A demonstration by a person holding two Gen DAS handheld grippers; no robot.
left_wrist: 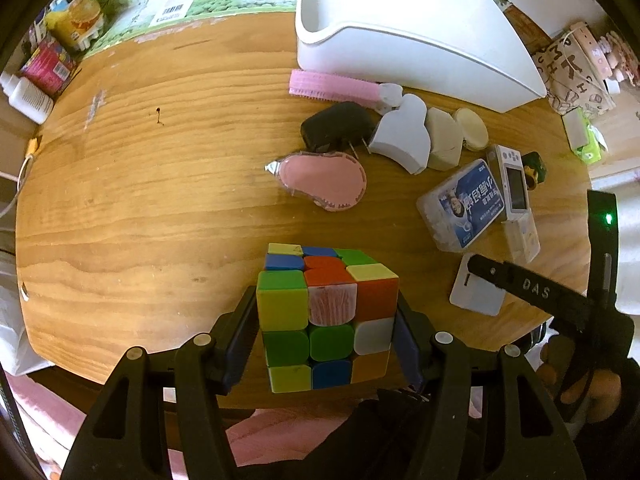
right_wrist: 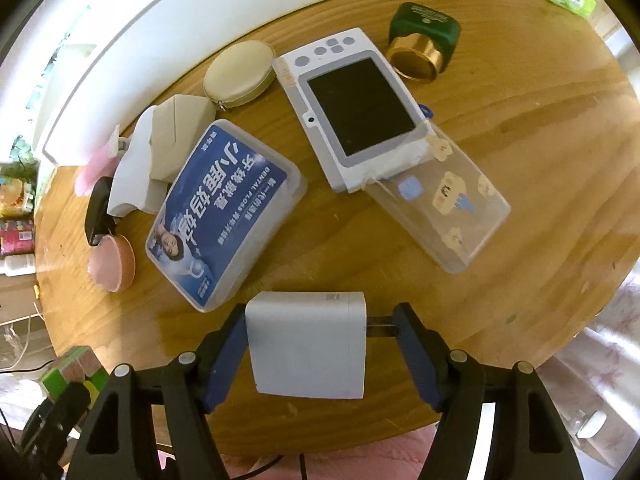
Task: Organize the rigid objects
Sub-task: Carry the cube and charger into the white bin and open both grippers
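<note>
my left gripper (left_wrist: 326,334) pinches the puzzle cube (left_wrist: 326,316) at six o'clock. my right gripper (right_wrist: 320,350) straddles the white charger (right_wrist: 306,346); left pad touching, right pad on its prongs, so i cannot tell if it grips.

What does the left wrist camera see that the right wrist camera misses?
Only the left wrist view shows the lettered paper bag at the far right. Only the right wrist view shows the metal prongs on the white charger. Both show the colourful cube, the blue floss box and the white bin.
</note>
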